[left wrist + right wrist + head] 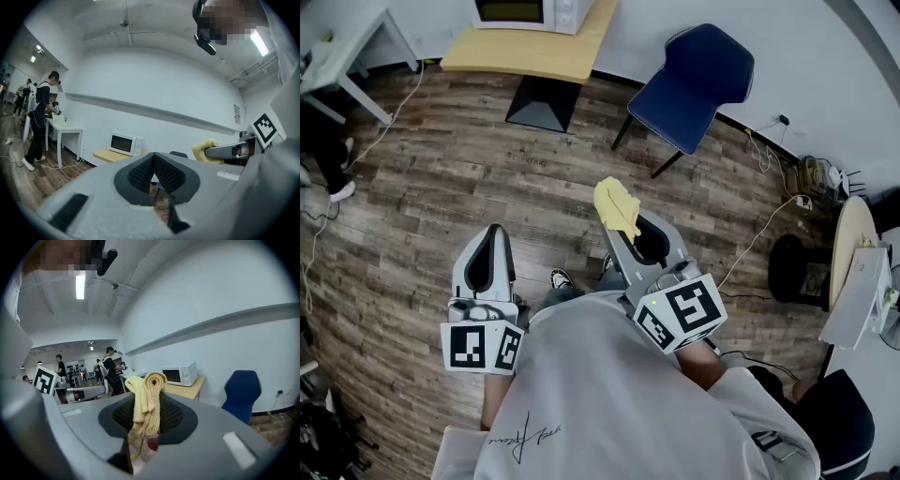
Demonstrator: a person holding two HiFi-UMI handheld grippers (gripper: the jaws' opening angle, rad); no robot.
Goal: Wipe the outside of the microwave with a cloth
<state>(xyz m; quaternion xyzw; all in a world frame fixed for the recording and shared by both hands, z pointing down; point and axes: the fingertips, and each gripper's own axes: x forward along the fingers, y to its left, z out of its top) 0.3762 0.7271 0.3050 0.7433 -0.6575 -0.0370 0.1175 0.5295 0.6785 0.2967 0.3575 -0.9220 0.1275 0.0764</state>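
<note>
Two grippers are in play, both held close in front of the person's body over the wood floor. The right gripper point(630, 232) has its jaws pinched on a yellow cloth point(616, 204), which stands up in a folded bunch above the tips, with a loose end hanging down between them in the right gripper view. The left gripper point(490, 234) has its jaws pressed together with nothing between them. The microwave point(534, 13) sits on a light wooden table point(525, 54) against the far wall, well apart from both grippers, with open floor between and a blue chair point(694, 84) off to the right of the table. No wiping has begun; this looks like the approach step, with the cloth already in hand. The next move calls for walking up to the table, raising the right gripper to the level of the microwave's casing, and turning it so that the bunched cloth, not the hard jaw tips, meets the surface. The left gripper could steady the microwave if it slides.
</note>
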